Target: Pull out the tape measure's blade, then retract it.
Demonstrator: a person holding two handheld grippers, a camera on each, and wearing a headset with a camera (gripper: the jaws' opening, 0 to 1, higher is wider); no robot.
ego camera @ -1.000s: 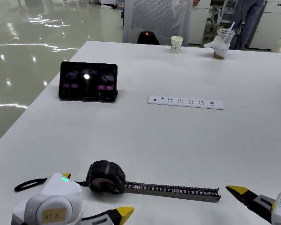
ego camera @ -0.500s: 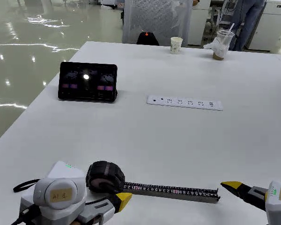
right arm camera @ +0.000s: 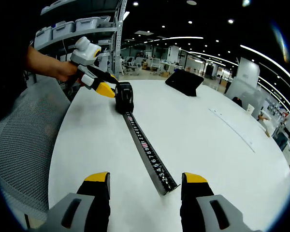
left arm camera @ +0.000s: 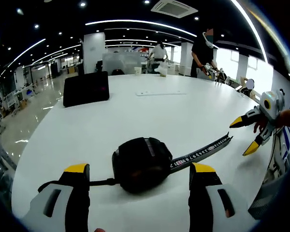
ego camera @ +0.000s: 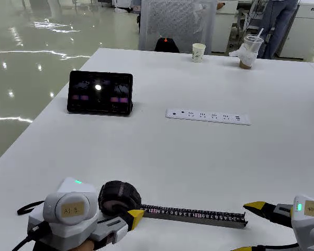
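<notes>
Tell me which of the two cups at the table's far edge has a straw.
The clear plastic cup, the right-hand one in the head view; a straw sticks up from it. The white paper cup has none.

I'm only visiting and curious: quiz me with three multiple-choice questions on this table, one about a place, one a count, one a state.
1. Where is the tape measure's black case? A) on the floor B) just in front of the left gripper C) on a chair
2. How many cups stand at the table's far edge? A) one B) four C) two
3. The blade is: A) pulled out, flat on the table B) fully wound in C) held in the air
Answers: B, the case lies just ahead of that gripper's open jaws; C, two stand there, one with a straw; A, its numbered strip reaches toward the right gripper.
</notes>
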